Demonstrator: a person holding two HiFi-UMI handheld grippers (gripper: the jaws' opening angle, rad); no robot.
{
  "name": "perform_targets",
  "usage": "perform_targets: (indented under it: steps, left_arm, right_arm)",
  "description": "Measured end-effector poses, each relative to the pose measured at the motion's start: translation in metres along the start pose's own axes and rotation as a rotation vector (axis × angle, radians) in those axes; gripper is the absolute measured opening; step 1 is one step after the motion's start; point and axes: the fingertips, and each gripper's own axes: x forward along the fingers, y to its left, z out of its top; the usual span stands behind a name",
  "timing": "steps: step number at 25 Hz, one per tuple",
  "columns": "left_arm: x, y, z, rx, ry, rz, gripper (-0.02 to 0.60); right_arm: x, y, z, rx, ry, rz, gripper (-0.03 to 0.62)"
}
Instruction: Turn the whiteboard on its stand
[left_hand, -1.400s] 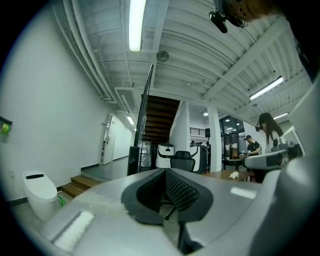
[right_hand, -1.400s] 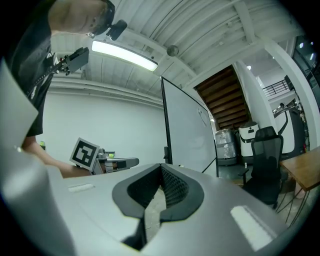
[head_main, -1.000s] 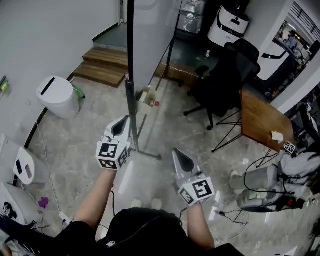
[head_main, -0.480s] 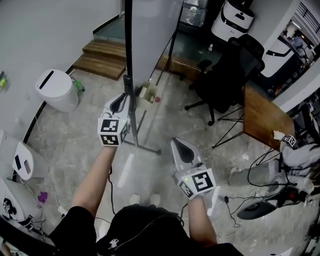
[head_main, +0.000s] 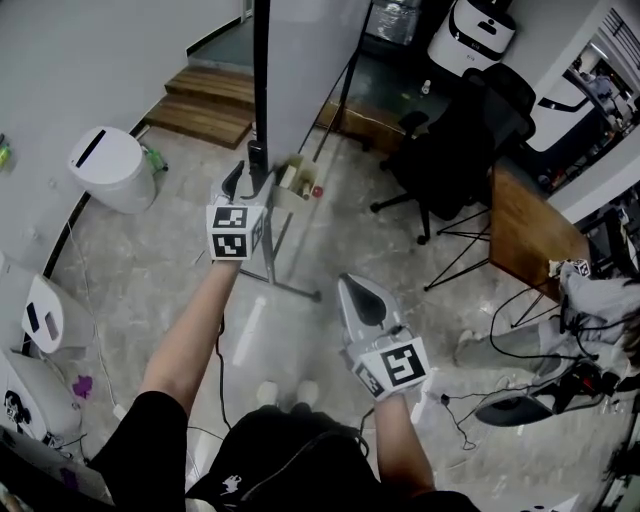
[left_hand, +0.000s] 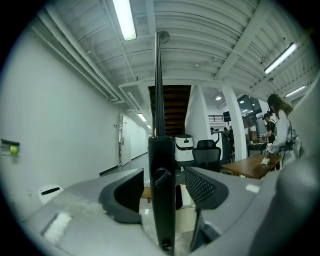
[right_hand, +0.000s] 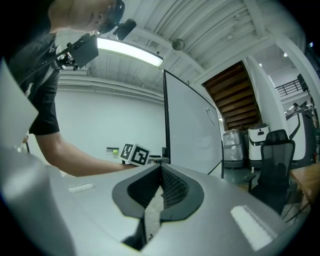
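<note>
The whiteboard (head_main: 305, 60) stands upright on its stand, seen almost edge-on, with the black stand post (head_main: 260, 90) along its left side. My left gripper (head_main: 246, 182) is at that post, at the height of the locking knob (left_hand: 161, 177). Its jaws are opening: the post (left_hand: 162, 210) stands between them with a gap on each side, so the pads do not press it. My right gripper (head_main: 353, 298) hangs lower and nearer, shut and empty, pointing at the board (right_hand: 192, 130). The left gripper's marker cube (right_hand: 135, 154) shows in the right gripper view.
A small tray (head_main: 297, 184) with objects hangs on the stand. A white bin (head_main: 108, 168) is at the left, wooden steps (head_main: 205, 105) behind. A black office chair (head_main: 455, 150), a wooden table (head_main: 525, 235) and floor cables (head_main: 500, 395) are at the right.
My left gripper has moved forward along the post and its jaws have come apart. The right gripper has hardly moved.
</note>
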Motion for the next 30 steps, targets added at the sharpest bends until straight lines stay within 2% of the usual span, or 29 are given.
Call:
perform_targets:
  steps: [4,10,14,20,23,30]
  left_arm:
    - [0.013,0.002,-0.012,-0.020,0.026,0.001,0.293]
    - [0.029,0.004,-0.021,-0.049,0.041,0.006,0.288]
    - [0.036,0.009,-0.029,-0.070,0.056,0.015,0.257]
    - [0.043,0.008,-0.033,-0.103,0.059,0.006,0.248]
    - [0.045,0.006,-0.033,-0.100,0.055,-0.001,0.200]
    - [0.041,0.005,-0.032,-0.099,0.073,-0.003,0.193]
  right_arm:
    - [-0.003,-0.007,-0.002,0.005,0.007,-0.021,0.006]
    - [-0.008,-0.015,-0.007,0.013,0.022,-0.052,0.006]
    - [-0.010,-0.017,-0.011,0.020,0.032,-0.066,0.006]
    - [-0.021,-0.022,-0.020,0.030,0.043,-0.104,0.006]
    - [-0.026,-0.024,-0.022,0.032,0.039,-0.122,0.006]
    - [-0.039,-0.016,-0.020,0.037,0.030,-0.146,0.006]
